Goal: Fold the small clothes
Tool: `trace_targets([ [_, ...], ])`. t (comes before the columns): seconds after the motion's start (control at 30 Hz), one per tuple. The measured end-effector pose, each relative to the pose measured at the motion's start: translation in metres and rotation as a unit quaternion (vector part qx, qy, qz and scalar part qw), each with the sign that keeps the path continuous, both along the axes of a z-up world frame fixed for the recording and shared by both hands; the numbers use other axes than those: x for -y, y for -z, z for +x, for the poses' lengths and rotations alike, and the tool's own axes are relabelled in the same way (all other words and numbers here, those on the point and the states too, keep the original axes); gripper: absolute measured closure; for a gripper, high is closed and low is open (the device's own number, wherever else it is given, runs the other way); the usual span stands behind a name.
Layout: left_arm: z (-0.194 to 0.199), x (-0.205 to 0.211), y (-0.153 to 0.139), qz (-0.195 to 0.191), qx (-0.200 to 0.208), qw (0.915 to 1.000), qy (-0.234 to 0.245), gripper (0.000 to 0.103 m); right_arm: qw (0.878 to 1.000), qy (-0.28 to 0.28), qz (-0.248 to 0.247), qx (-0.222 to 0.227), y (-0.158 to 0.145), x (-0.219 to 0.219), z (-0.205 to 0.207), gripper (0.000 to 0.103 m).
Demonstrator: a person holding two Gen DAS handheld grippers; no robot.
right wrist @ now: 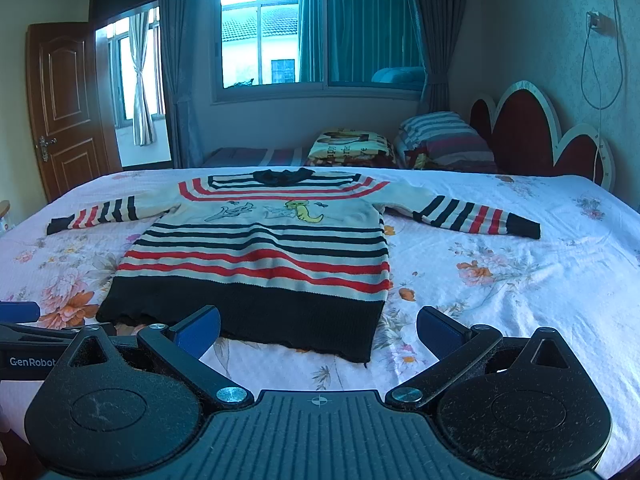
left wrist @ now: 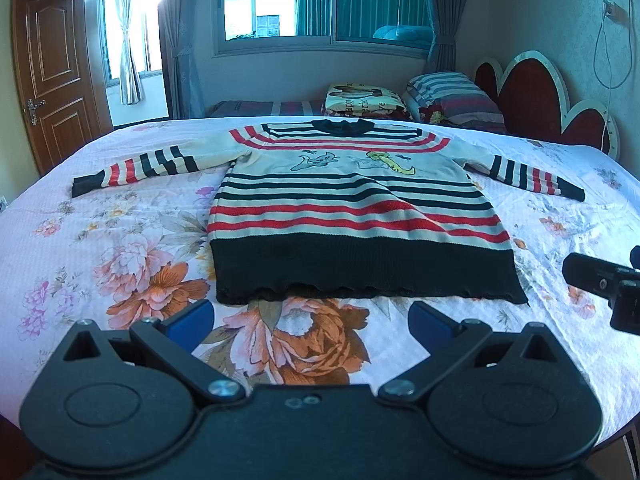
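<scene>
Jaws spread on both grippers, left gripper (left wrist: 310,322) and right gripper (right wrist: 318,326), we are hovering at six o'clock of the striped sweater (left wrist: 352,208) lying flat on the bed (left wrist: 100,248).

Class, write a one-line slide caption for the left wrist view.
Open left gripper hovers before a striped sweater spread flat, sleeves out, on a floral bedsheet.

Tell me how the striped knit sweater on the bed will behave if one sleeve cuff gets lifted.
The striped knit sweater lies flat with both sleeves spread on the floral bedsheet, so it is probably floppy: a lifted cuff would likely trail its sleeve limply. The thick ribbed knit looks grippy rather than slippery. Dragging it may wrinkle the sheet beneath.
</scene>
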State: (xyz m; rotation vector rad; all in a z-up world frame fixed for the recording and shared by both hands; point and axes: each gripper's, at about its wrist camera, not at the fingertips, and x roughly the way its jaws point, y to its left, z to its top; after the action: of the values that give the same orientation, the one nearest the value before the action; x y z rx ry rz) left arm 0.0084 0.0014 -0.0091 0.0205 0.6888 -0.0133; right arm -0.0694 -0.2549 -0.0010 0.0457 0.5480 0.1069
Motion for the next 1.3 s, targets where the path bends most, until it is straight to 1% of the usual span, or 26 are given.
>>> trace_targets([
  [0.47, 0.001, -0.002, 0.002, -0.001, -0.001, 1.0000, 0.003, 0.001, 1.000, 0.001, -0.001, -0.002, 0.001, -0.001, 0.001, 0.000],
  [0.6, 0.003, 0.002, 0.005, -0.003, 0.002, 1.0000, 0.007, 0.001, 1.000, 0.009, -0.005, -0.003, 0.004, 0.003, 0.001, 0.000],
  [0.67, 0.005, 0.003, 0.007, -0.017, 0.011, 0.9998, 0.004, 0.001, 1.000, 0.018, -0.005, 0.001, 0.004, 0.009, 0.004, 0.000],
  [0.77, 0.014, 0.005, 0.006, -0.041, 0.019, 0.9989, 0.017, 0.001, 0.999, 0.033, 0.003, 0.002, 0.004, 0.022, 0.014, 0.000],
  [0.87, 0.033, 0.013, 0.005, -0.037, 0.010, 0.9983, 0.045, 0.001, 0.998, 0.052, 0.002, 0.018, 0.003, 0.036, 0.025, 0.000],
  [0.9, 0.039, 0.015, 0.003, -0.038, 0.014, 0.9978, 0.052, 0.001, 0.998, 0.055, 0.006, 0.022, 0.003, 0.042, 0.031, 0.000],
  [1.0, 0.065, 0.018, -0.001, -0.049, 0.010, 0.9970, 0.060, 0.001, 0.996, 0.076, 0.027, 0.046, 0.003, 0.065, 0.050, 0.000],
  [1.03, 0.073, 0.018, -0.001, -0.049, 0.013, 0.9971, 0.057, 0.001, 0.996, 0.074, 0.030, 0.038, 0.002, 0.072, 0.059, 0.000],
  [1.1, 0.093, 0.021, -0.002, -0.029, 0.018, 0.9987, 0.038, 0.001, 0.996, 0.082, 0.027, 0.029, -0.001, 0.087, 0.078, 0.000],
  [1.13, 0.104, 0.023, -0.002, -0.017, 0.020, 0.9991, 0.032, 0.001, 0.995, 0.093, 0.024, 0.035, -0.003, 0.094, 0.087, 0.000],
  [1.17, 0.115, 0.025, -0.002, -0.009, 0.022, 0.9990, 0.037, 0.001, 0.994, 0.102, 0.021, 0.038, -0.003, 0.102, 0.097, 0.000],
  [1.2, 0.125, 0.026, -0.001, 0.001, 0.024, 0.9990, 0.039, 0.001, 0.993, 0.106, 0.022, 0.038, -0.003, 0.110, 0.108, 0.000],
  [1.3, 0.156, 0.027, 0.003, 0.033, 0.037, 0.9985, 0.022, 0.001, 0.990, 0.130, 0.039, 0.036, -0.001, 0.139, 0.143, 0.000],
])
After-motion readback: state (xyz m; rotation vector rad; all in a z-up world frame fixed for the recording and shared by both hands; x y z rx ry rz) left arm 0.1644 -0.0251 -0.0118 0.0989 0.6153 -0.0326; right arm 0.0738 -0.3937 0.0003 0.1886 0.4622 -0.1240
